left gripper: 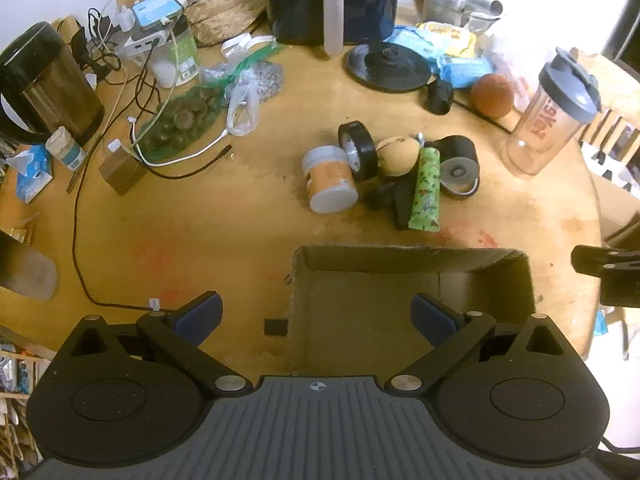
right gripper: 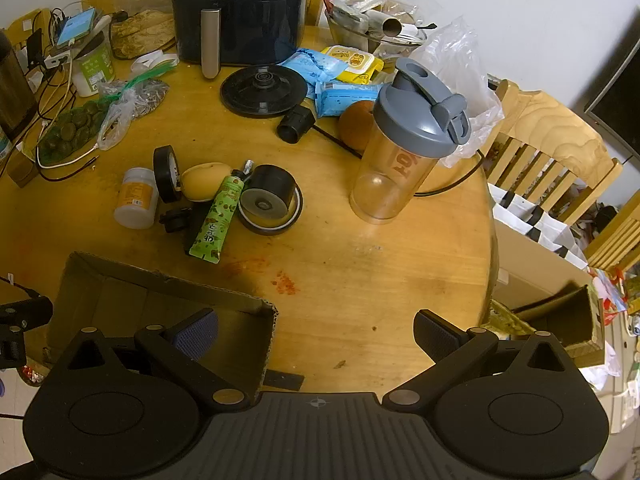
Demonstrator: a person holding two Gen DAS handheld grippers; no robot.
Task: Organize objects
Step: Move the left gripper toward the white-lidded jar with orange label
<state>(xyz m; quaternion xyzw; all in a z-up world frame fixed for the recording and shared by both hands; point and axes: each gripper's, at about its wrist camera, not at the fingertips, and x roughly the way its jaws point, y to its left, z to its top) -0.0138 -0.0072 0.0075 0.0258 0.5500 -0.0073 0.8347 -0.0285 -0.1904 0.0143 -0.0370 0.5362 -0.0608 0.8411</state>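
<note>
An open cardboard box (left gripper: 408, 256) (right gripper: 168, 282) sits at the near edge of the round wooden table (left gripper: 240, 208). Beyond it lies a cluster: a white pill bottle (left gripper: 330, 180) (right gripper: 136, 198), a black tape roll (left gripper: 357, 150) (right gripper: 167, 174), a tan ball (left gripper: 397, 155) (right gripper: 206, 181), a green tube (left gripper: 427, 190) (right gripper: 216, 216) and a black round case (left gripper: 458, 162) (right gripper: 267, 196). My left gripper (left gripper: 316, 318) is open and empty over the box's left wall. My right gripper (right gripper: 316, 332) is open and empty over bare table right of the box.
A clear shaker bottle (right gripper: 404, 148) (left gripper: 550, 116) stands right of the cluster. An air fryer (right gripper: 240, 8), kettle base (right gripper: 264, 90), orange (right gripper: 356, 124), wipes packs, bags and cables (left gripper: 120, 128) crowd the back. A kettle (left gripper: 44, 80) stands far left. Chairs (right gripper: 552, 152) stand right.
</note>
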